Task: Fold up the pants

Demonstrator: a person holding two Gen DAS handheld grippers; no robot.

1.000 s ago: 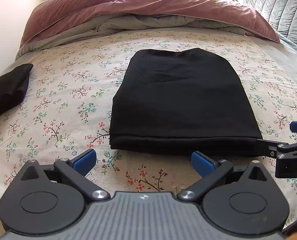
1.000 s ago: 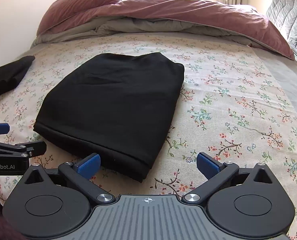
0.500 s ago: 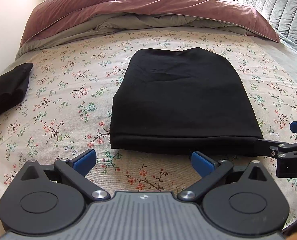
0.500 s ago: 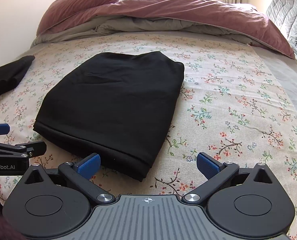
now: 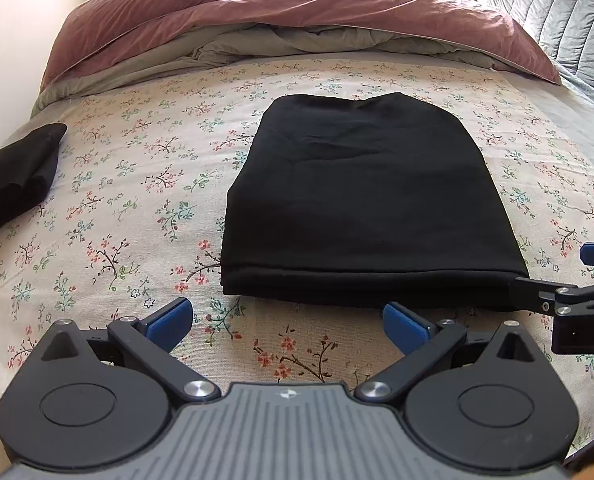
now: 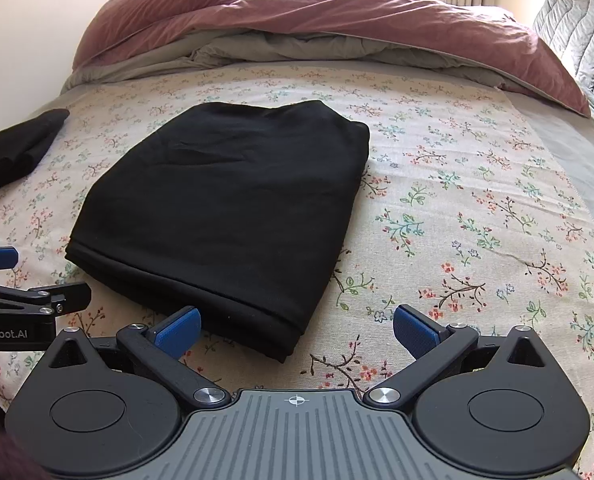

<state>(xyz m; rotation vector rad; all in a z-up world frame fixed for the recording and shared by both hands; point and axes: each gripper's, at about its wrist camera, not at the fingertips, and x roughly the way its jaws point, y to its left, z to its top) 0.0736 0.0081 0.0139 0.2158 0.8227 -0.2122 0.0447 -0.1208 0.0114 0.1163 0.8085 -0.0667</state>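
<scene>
The black pants [image 5: 361,200] lie folded into a thick rectangle on the floral bedsheet [image 5: 137,200], their layered edge facing me. My left gripper [image 5: 289,322] hovers open just short of that near edge, nothing between its blue pads. In the right wrist view the same pants [image 6: 225,208] sit left of centre, and my right gripper [image 6: 297,330] is open by their near right corner, empty. Each gripper shows in the other's view at the frame edge: the right gripper [image 5: 577,300] and the left gripper [image 6: 25,300].
A second folded black garment [image 5: 13,176] lies at the left edge of the bed. A bunched pink and grey duvet [image 5: 297,20] fills the far end. A grey quilted cushion [image 5: 569,8] stands at the far right. Bare sheet [image 6: 477,220] spreads right of the pants.
Both grippers have drawn back very slightly from the pants' near edge. The pants have not moved.
</scene>
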